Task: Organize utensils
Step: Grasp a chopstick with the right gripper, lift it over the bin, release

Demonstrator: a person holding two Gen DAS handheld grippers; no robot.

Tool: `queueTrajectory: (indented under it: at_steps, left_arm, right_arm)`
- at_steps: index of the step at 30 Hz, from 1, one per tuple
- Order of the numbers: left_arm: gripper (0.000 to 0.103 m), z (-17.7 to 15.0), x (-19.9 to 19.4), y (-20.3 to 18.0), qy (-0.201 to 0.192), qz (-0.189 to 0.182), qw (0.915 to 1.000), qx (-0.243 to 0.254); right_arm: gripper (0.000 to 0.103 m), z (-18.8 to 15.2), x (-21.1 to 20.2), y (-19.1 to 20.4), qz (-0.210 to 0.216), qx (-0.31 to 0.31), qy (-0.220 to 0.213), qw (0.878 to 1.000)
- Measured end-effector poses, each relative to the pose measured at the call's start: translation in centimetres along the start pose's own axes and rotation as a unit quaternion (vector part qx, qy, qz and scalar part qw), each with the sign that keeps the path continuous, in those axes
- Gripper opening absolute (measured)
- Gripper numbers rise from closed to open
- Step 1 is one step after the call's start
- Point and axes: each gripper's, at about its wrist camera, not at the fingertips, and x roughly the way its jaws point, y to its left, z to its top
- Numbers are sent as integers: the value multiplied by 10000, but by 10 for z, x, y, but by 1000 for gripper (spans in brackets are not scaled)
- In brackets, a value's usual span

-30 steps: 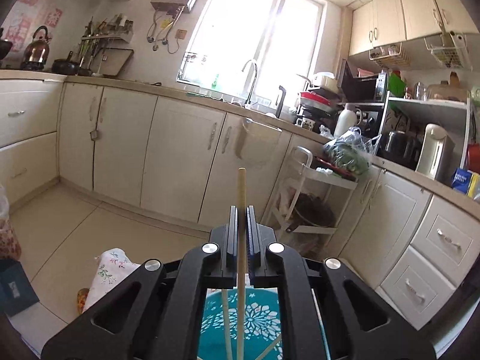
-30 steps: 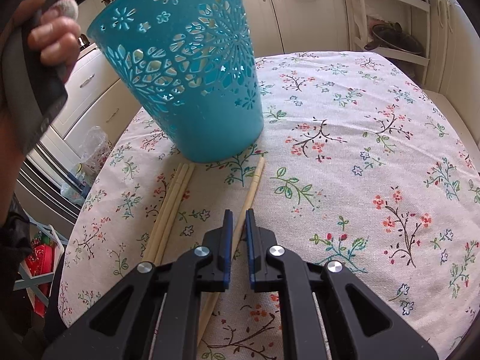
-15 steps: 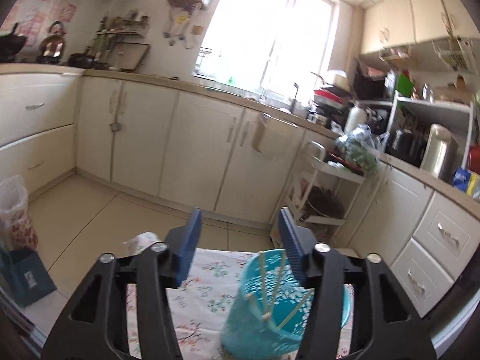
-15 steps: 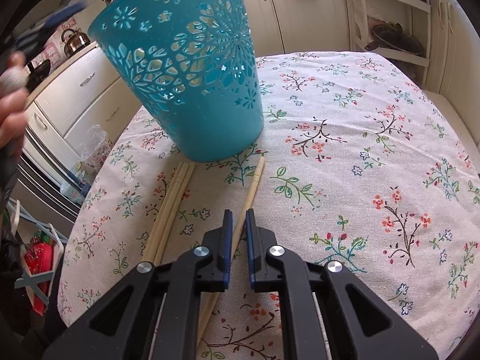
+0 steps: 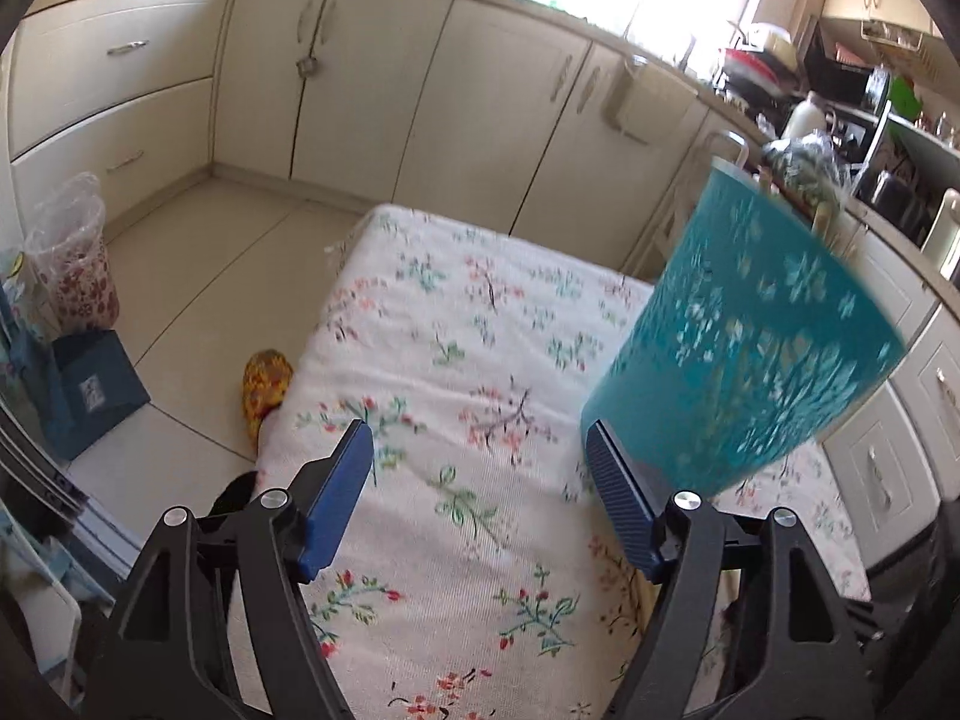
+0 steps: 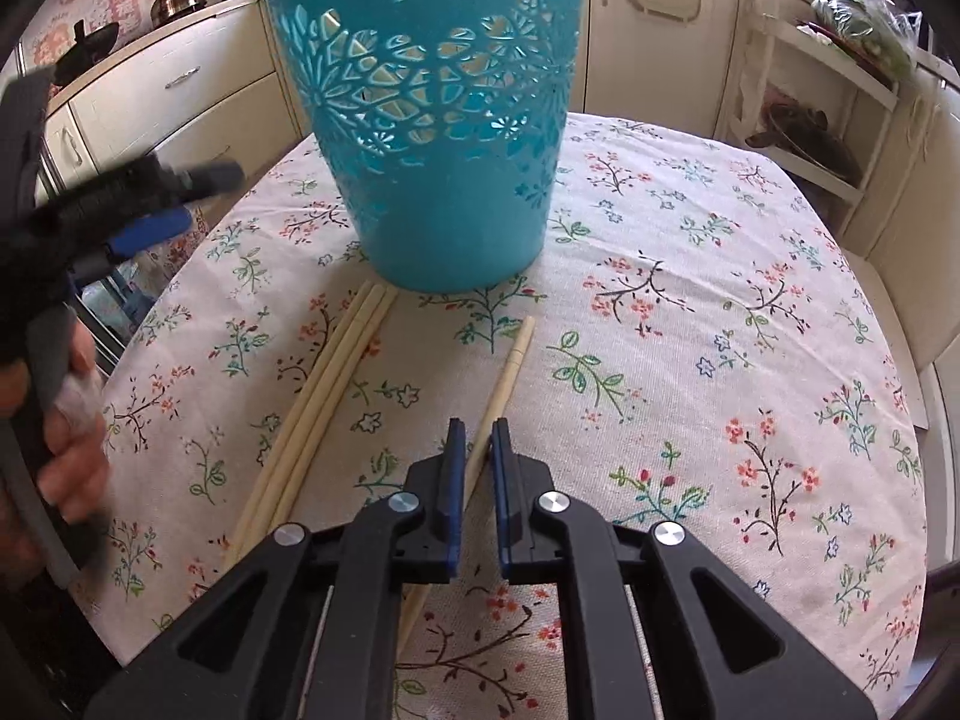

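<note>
As right gripper (image 6: 477, 450) clamps single pale wooden chopstick (image 6: 501, 384) on floral tablecloth (image 6: 720, 312), lift level toward teal perforated plastic basket (image 6: 444, 138); left gripper (image 5: 480, 468) jaws opening, empty.

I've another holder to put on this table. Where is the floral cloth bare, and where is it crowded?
Bare: the wide stretch of tablecloth to the right of the teal basket and the single chopstick, out to the far and right edges. Crowded: in front of the basket, where the bundle of chopsticks lies and the right gripper works; the left gripper hovers at that side.

Chopsticks (image 6: 336, 396) lie before the basket (image 6: 444, 180) on the tablecloth (image 6: 720, 360).
</note>
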Motion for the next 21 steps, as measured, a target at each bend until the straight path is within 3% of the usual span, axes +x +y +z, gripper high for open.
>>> queueTrajectory:
  at_steps: [2, 4, 8, 10, 12, 16, 21]
  left_arm:
    - [71, -6, 11, 0, 265, -30, 9996, -39]
    - [74, -8, 9, 3, 187, -71, 9998, -76]
    - [74, -10, 13, 2, 254, -35, 9996, -86]
    - [74, -9, 13, 0, 257, -27, 9997, -38]
    - [74, -9, 13, 0, 244, -42, 9997, -49]
    - [74, -8, 12, 3, 220, -87, 9996, -169]
    - [74, -8, 13, 6, 224, -127, 9994, -212]
  right_arm:
    - [6, -1, -11, -16, 393, 466, -68, 9981]
    - [6, 2, -28, -29, 884, 869, -300, 9918]
    - [6, 24, -93, -45, 1943, 1323, -1293, 9634]
    - [6, 45, -121, -44, 2144, 1303, -1839, 9504]
    - [6, 76, -145, -36, 2111, 1135, -2445, 9395]
    - [6, 133, -152, -18, 1694, 920, -3267, 9253]
    - [6, 163, -119, 2, 810, 648, -3745, 9214]
